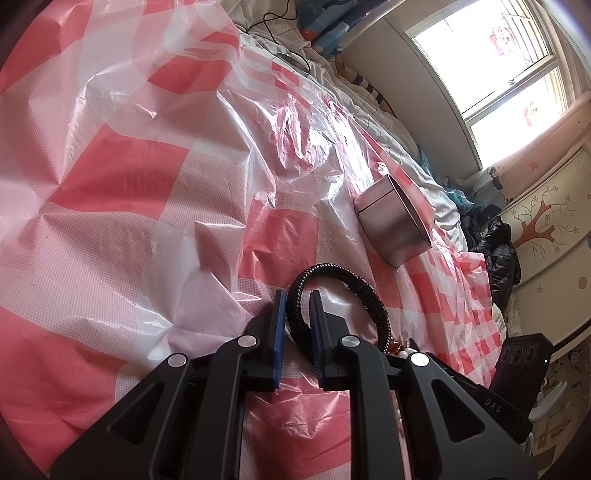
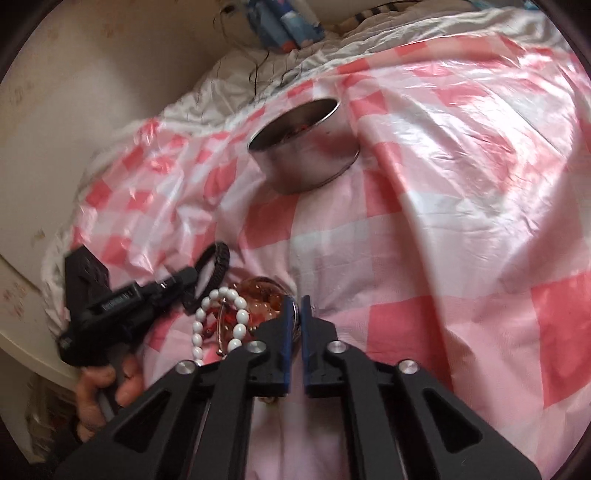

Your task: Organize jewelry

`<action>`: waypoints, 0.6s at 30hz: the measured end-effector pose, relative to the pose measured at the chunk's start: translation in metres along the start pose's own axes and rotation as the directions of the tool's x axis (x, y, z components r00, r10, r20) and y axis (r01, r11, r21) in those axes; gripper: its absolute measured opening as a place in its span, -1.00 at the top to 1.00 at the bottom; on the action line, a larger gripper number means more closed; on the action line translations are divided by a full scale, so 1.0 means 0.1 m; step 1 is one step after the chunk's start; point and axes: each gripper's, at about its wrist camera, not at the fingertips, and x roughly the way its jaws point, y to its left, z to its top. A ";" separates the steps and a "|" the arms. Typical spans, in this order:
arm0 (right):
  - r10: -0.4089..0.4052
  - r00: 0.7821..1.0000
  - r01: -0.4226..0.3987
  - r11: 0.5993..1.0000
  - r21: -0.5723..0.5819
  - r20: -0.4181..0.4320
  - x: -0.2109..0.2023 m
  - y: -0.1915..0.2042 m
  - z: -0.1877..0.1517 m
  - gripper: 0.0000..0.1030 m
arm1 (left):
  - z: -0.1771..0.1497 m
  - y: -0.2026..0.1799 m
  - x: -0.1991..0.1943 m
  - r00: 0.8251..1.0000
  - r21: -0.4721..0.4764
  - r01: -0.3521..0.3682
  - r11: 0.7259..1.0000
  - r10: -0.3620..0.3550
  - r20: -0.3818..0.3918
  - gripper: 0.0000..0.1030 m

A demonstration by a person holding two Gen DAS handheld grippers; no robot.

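My left gripper (image 1: 297, 299) is shut on a black braided bracelet (image 1: 354, 284), whose loop arcs up and to the right of the pads. The same bracelet (image 2: 216, 264) and the left gripper (image 2: 186, 282) show at the left of the right wrist view. My right gripper (image 2: 295, 306) is shut on the rim of a clear glass dish (image 2: 258, 299) with amber and red pieces inside. A white bead bracelet (image 2: 218, 317) lies over the dish. A round metal tin (image 1: 393, 221) stands open on the sheet; it also shows in the right wrist view (image 2: 306, 162), with something red inside.
A crinkled pink-and-white checked plastic sheet (image 1: 147, 184) covers the bed. Bedding and a black cable (image 1: 280, 22) lie at the far end. Dark clothes (image 1: 495, 251) and a painted cabinet (image 1: 546, 221) are beside the bed under a window.
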 end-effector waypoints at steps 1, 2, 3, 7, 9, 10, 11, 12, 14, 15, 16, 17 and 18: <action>0.021 0.999 -0.022 1.000 0.019 0.025 -0.05 -0.03 -0.02 0.90 | 0.00 0.00 0.00 1.000 0.000 0.000 1.000 0.000 0.000 0.75; 0.032 0.999 -0.033 0.999 0.034 0.039 -0.09 -0.06 -0.04 0.90 | 0.00 0.00 0.00 1.000 0.000 0.001 1.000 -0.001 0.000 0.75; 0.038 0.998 -0.039 0.998 0.038 0.040 -0.09 -0.06 -0.04 0.90 | 0.00 0.00 0.00 1.000 0.000 0.002 1.000 -0.002 0.000 0.75; 0.042 0.998 -0.042 0.999 -0.011 0.035 -0.09 0.02 -0.05 0.90 | 0.00 0.00 0.00 1.000 0.000 0.002 1.000 -0.002 0.000 0.75; 0.054 0.998 -0.053 0.998 -0.042 0.021 -0.08 0.08 -0.06 0.90 | 0.00 0.00 0.00 1.000 0.000 0.002 1.000 -0.002 0.000 0.75; 0.059 0.998 -0.058 0.997 -0.051 0.018 -0.07 0.09 -0.06 0.89 | 0.00 -0.01 0.00 1.000 0.000 0.002 1.000 -0.002 0.000 0.75; 0.071 0.997 -0.071 0.996 -0.052 0.013 -0.06 0.10 -0.06 0.86 | 0.00 -0.01 0.00 1.000 0.000 0.002 1.000 -0.002 0.000 0.75; 0.075 0.997 -0.074 0.996 -0.046 0.014 -0.06 0.08 -0.06 0.85 | 0.00 0.00 0.00 1.000 0.000 0.002 1.000 -0.002 0.000 0.75; 0.089 0.996 -0.089 0.996 -0.006 0.031 -0.09 0.00 -0.06 0.52 | 0.00 0.00 0.00 1.000 0.000 0.002 1.000 -0.002 0.000 0.75; 0.097 0.994 -0.098 0.995 0.011 0.043 -0.12 -0.03 -0.06 0.19 | 0.00 0.00 0.00 1.000 0.000 0.002 1.000 -0.002 0.000 0.75; 0.105 0.992 -0.108 0.994 0.029 0.066 -0.16 -0.06 -0.06 0.14 | 0.00 0.00 0.00 1.000 0.000 0.002 1.000 -0.002 0.000 0.75; 0.112 0.990 -0.115 0.993 0.037 0.080 -0.19 -0.08 -0.06 0.10 | 0.00 0.00 0.00 1.000 0.000 0.002 1.000 -0.002 0.000 0.75; 0.114 0.989 -0.118 0.992 0.042 0.088 -0.20 -0.09 -0.07 0.06 | 0.00 0.00 0.00 1.000 -0.001 0.002 1.000 -0.002 0.000 0.75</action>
